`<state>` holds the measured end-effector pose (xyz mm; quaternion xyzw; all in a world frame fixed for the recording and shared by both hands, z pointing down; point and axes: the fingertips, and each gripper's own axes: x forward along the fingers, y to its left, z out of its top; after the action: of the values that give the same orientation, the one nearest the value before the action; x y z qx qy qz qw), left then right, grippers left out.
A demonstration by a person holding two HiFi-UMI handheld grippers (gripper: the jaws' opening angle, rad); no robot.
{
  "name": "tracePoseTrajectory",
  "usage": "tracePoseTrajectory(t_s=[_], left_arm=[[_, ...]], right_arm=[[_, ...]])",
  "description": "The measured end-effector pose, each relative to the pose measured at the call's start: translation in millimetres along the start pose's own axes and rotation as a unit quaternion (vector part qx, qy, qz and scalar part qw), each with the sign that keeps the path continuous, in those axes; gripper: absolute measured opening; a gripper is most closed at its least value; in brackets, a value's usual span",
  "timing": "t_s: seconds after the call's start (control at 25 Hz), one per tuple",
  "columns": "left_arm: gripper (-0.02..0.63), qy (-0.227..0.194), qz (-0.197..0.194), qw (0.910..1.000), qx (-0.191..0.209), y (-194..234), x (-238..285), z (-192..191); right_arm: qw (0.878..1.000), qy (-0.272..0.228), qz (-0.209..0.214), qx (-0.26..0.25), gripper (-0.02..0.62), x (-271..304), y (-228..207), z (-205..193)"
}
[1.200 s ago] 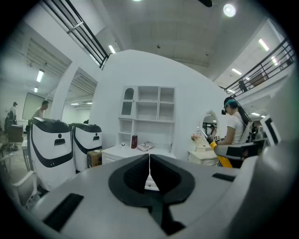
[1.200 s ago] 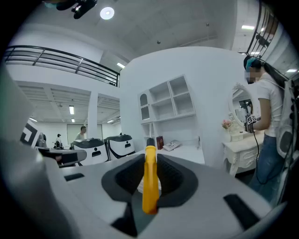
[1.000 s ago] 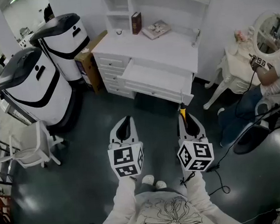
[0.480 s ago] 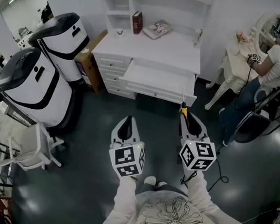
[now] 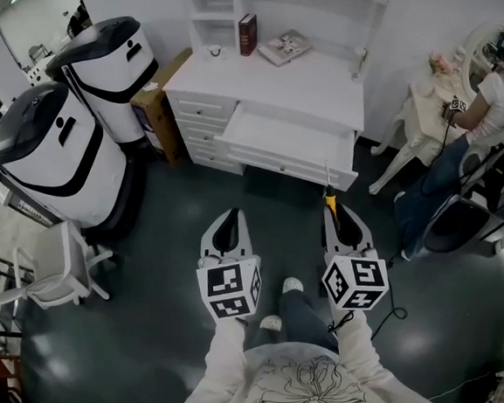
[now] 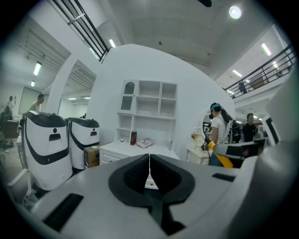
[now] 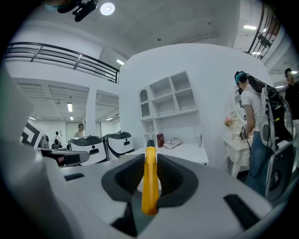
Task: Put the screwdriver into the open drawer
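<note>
A yellow-handled screwdriver (image 7: 150, 179) sits clamped between the jaws of my right gripper (image 5: 333, 208), its thin shaft (image 5: 327, 179) pointing toward the white desk (image 5: 307, 76). The desk's wide middle drawer (image 5: 287, 140) stands pulled open, a short way ahead of the screwdriver tip. My left gripper (image 5: 226, 220) hovers beside the right one over the dark floor, its jaws pressed together with nothing between them; in the left gripper view the left gripper (image 6: 149, 161) shows its pads meeting.
Two large white-and-black machines (image 5: 63, 143) stand left of the desk, with a cardboard box (image 5: 157, 103) between. A book (image 5: 247, 33) and papers (image 5: 285, 46) lie on the desk. A seated person (image 5: 482, 123), chairs and cables (image 5: 385, 316) occupy the right. A white chair (image 5: 52, 266) is at left.
Both grippers have edged forward toward the desk, and the desk appears slightly nearer. The person's foot has stepped forward between the grippers. The grip on the screwdriver is unchanged.
</note>
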<state>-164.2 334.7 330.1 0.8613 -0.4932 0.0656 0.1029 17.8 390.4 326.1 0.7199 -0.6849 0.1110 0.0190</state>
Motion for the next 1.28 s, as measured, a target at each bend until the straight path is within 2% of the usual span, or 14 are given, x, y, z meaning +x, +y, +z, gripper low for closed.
tracePoseTrajectory(t_s=[0.36,1.04,1.28], left_arm=[[0.008,0.009,0.008,0.9999,-0.002,4,53,-3],[0.008,-0.002,0.05,0.9987,0.006,13,231,51],[0.008,0.002,0.061,0.9981,0.007,11,270,52]], right_arm=[[1.0,0.004,0.006,0.001,0.078,54,-24,2],[0.998,-0.004,0.064,-0.011,0.078,238,-86,61],[0.997,0.001,0.074,-0.008,0.078,280,-105,64]])
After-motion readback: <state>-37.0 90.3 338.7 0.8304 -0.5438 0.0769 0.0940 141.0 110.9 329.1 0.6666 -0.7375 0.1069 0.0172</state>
